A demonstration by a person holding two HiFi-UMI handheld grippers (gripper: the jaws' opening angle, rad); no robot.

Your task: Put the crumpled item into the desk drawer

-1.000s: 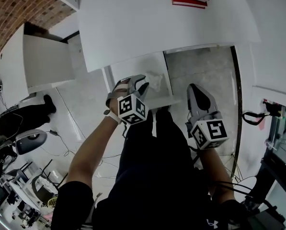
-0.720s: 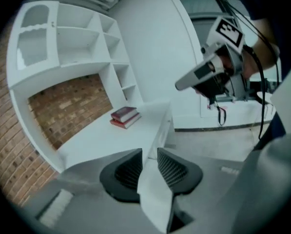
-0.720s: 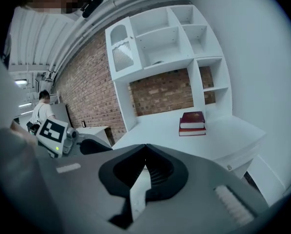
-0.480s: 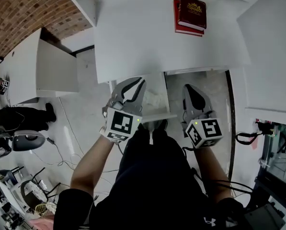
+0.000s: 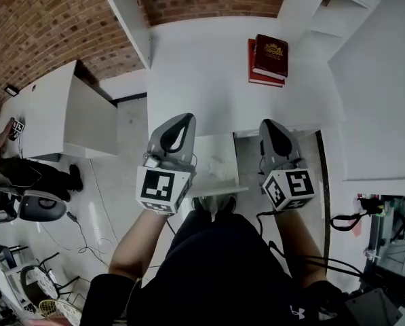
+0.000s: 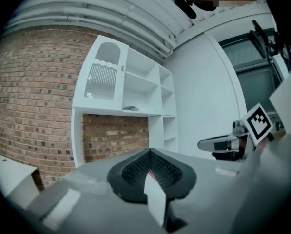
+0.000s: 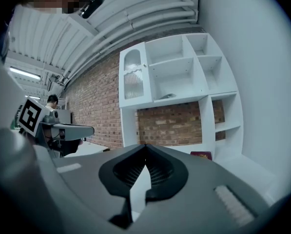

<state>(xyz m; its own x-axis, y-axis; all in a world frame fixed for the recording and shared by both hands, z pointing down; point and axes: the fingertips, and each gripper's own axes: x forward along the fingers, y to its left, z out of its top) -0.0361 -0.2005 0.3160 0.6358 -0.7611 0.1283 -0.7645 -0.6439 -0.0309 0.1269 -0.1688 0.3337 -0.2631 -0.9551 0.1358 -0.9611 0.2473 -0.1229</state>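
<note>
The crumpled white item (image 5: 222, 170) lies in the open desk drawer (image 5: 214, 189), which juts out from under the white desk (image 5: 202, 73). My left gripper (image 5: 182, 118) is raised over the desk's front edge, above and left of the drawer, shut with nothing in it. In the left gripper view, the left gripper (image 6: 149, 153) has its ribbed pads pressed together. My right gripper (image 5: 269, 125) hovers at the desk edge, right of the drawer. It is also shut and holds nothing, as the right gripper (image 7: 145, 148) shows in its own view.
Two dark red books (image 5: 269, 58) lie stacked at the back right of the desk. A white shelf unit (image 7: 177, 77) rises against the brick wall. Another white desk (image 5: 49, 117) stands at the left, with cables and a chair (image 5: 39, 206) on the floor.
The left gripper, open beside the crumpled item in the drawer, has lifted away and shut empty. Both grippers now sit higher, at the desk edge. The crumpled item stays in the drawer.
</note>
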